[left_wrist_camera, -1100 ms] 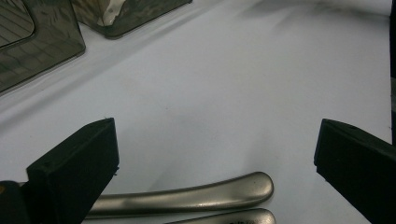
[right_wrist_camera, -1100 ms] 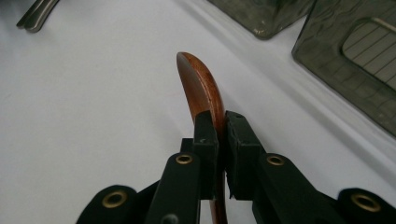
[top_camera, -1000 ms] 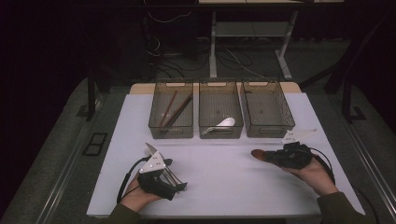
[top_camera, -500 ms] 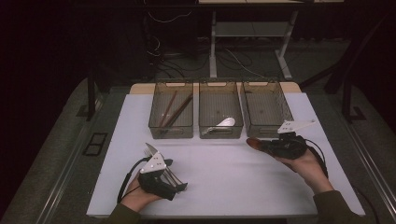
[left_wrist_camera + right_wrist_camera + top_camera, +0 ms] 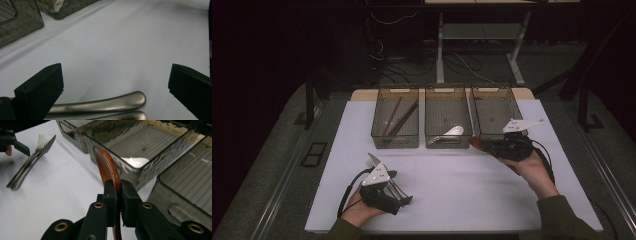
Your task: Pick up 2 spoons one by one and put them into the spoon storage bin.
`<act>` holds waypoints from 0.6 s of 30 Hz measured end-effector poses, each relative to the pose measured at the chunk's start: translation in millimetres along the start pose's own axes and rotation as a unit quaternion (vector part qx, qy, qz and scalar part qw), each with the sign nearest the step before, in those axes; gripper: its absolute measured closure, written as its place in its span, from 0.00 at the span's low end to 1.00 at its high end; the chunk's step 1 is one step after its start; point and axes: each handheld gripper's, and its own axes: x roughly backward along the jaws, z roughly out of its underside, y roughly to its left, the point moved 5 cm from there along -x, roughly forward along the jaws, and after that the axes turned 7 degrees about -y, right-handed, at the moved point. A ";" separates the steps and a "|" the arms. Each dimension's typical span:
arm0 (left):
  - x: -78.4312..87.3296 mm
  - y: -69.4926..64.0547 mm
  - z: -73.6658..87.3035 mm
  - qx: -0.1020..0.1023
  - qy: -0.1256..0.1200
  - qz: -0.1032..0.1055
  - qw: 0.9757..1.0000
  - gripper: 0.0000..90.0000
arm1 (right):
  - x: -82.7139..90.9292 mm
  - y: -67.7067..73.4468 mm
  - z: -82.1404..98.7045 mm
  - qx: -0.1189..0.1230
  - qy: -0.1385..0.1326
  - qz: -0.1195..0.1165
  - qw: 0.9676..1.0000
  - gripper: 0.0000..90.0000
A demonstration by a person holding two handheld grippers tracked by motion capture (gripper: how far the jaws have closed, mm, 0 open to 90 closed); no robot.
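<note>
Bare mat [image 5: 462, 185] btwn grippers; wooden spoon [image 5: 107, 168] nr bin rim [image 5: 120, 162].

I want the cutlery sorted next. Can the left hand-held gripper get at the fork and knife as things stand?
Probably yes: the left hand-held gripper has its jaws wide open, the fork and knife lie on the bare white mat right below them, and nothing lies between.

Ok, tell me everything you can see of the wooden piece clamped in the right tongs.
The wooden piece is reddish-brown with a glossy, polished look, curved and rounded at its far end like a spoon or its handle; which of the two cannot be told. The right tongs are shut on it, both black pads pressing its sides, holding it edge-up. It hangs above the white table, its tip beside the near corner of the middle bin.
</note>
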 end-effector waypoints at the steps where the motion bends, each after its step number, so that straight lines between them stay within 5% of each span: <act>1: 0.0 0.2 -0.1 0.000 0.000 0.000 1.000 0.00 | -1.2 0.1 -2.6 -0.002 -0.003 0.001 1.000 0.92; 18: 0.5 0.8 -0.6 0.002 -0.004 0.000 1.000 0.00 | -41.1 -4.2 -58.3 -0.009 -0.045 0.009 0.999 0.92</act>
